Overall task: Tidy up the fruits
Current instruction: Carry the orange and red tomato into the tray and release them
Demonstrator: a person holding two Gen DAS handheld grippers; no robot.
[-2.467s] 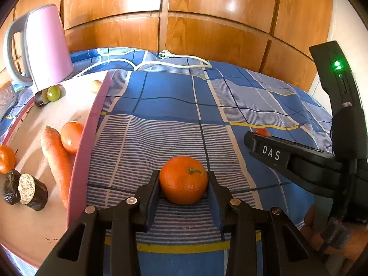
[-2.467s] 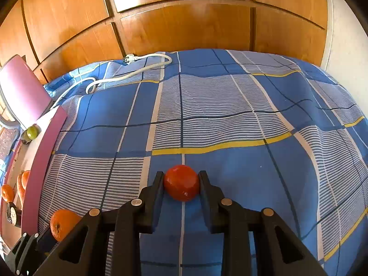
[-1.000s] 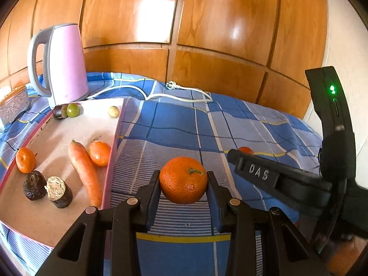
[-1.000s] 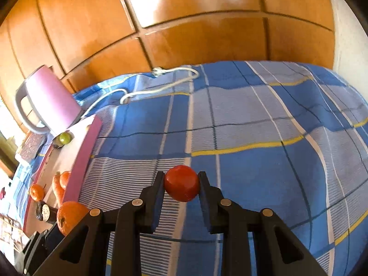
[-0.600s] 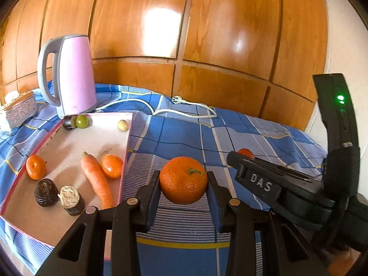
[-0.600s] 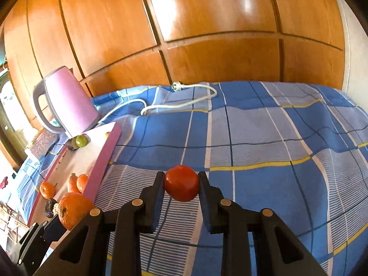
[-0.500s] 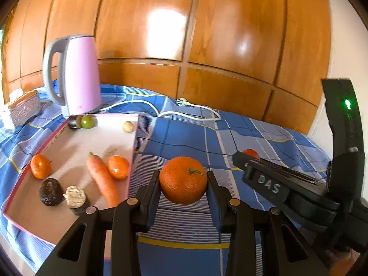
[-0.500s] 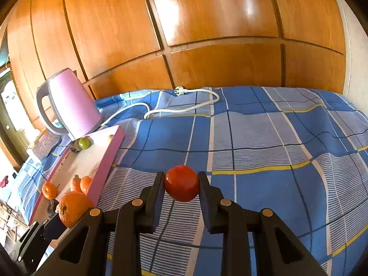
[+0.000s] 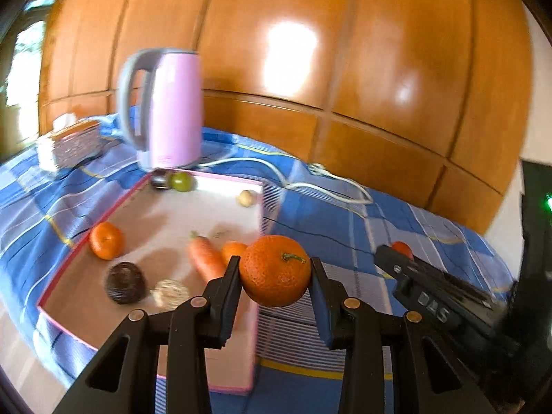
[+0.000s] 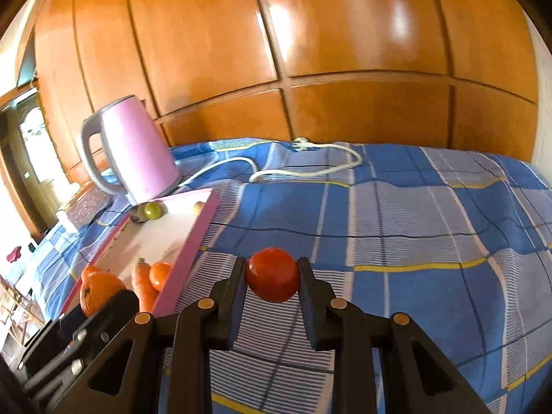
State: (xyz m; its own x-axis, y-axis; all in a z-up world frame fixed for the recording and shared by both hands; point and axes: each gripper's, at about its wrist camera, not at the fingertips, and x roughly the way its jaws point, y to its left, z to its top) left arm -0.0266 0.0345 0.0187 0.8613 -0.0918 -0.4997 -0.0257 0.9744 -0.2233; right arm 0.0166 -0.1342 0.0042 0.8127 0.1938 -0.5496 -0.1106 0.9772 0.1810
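Note:
My left gripper (image 9: 275,272) is shut on a large orange (image 9: 275,269) and holds it in the air above the right edge of a pink-rimmed tray (image 9: 257,331). My right gripper (image 10: 272,276) is shut on a small red-orange fruit (image 10: 273,275) and holds it above the blue checked cloth, right of the tray (image 10: 196,238). In the tray lie a carrot (image 9: 205,258), two small oranges (image 9: 106,240), a green fruit (image 9: 181,181), a small pale fruit (image 9: 246,197) and dark round pieces (image 9: 126,283). The right gripper shows at the right of the left wrist view (image 9: 396,258).
A pink electric kettle (image 9: 165,110) stands behind the tray, its white cord (image 10: 303,169) lying across the cloth. A small patterned box (image 9: 70,145) sits left of the kettle. Wooden wall panels (image 10: 310,51) stand behind the table.
Both grippers have risen from the cloth with their fruits and swung left, toward the tray. The left gripper's orange now hangs over the tray's right edge.

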